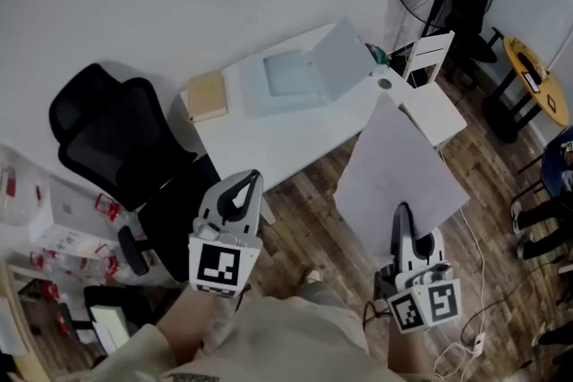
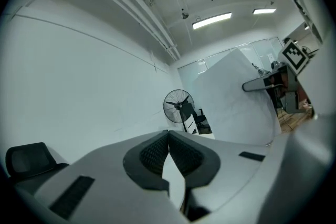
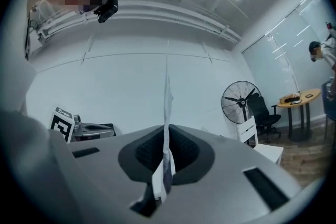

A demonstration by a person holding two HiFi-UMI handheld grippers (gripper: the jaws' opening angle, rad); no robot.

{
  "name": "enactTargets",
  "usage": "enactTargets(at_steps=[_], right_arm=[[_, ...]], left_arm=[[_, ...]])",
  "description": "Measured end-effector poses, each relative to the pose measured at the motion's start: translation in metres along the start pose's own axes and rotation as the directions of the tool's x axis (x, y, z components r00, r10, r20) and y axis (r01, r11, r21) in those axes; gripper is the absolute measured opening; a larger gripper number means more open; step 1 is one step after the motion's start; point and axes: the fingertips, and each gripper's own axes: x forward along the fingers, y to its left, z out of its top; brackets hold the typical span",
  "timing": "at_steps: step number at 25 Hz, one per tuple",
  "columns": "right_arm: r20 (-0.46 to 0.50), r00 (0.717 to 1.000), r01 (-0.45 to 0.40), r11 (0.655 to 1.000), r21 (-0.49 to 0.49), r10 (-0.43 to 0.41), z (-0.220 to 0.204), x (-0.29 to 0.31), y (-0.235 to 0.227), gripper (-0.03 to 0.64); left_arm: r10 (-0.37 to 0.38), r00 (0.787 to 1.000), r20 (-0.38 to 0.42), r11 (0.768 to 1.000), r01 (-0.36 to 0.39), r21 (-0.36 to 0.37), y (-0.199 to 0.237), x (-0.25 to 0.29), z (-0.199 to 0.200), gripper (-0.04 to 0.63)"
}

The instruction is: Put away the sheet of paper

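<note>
Judging from how things lie, the job is only partly done: the sheet of paper [image 1: 394, 161] is off the bench [image 1: 269, 134] and in the air, not yet put anywhere. The right tongs [image 1: 403, 210] are clamped on its near edge. In the right gripper view the sheet stands edge-on, pinched between the two dark pads and rising straight up from them. From the head view it fans out flat ahead of those tongs, over the wooden floor [image 1: 304, 210] just off the near corner of the bench, its far tip close to the bench edge.

The left tongs [image 1: 249, 182] are closed tip to tip with nothing between them, and they hang apart from the sheet on its left side.

On the bench lies an open clear folder [image 1: 304, 72], its cover lifted, with a tan notebook [image 1: 207, 96] beside it. That folder looks to me like the likely home for the sheet, though nothing marks it so. What is left, then, is to carry the sheet over the bench, lay or slide it into the folder, let go, and perhaps shut the cover. The free tongs could steady that cover.
</note>
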Motion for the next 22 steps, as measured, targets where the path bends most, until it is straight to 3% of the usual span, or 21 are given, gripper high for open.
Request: enactTargets(at_steps=[8,22], right_arm=[[0.026,0.999,-0.038,0.999,-0.022,0.038,0.026,0.064,-0.059,0.022],[0.026,0.998,-0.062,0.996,-0.059,0.064,0.049,0.121,-0.089,0.023]], left_arm=[[0.039,0.999,-0.009,0.999,-0.039,-0.011,0.0,0.057,0.023,0.02],[0.035,0.999,-0.006,0.999,-0.035,-0.024,0.012,0.105,0.028,0.02]])
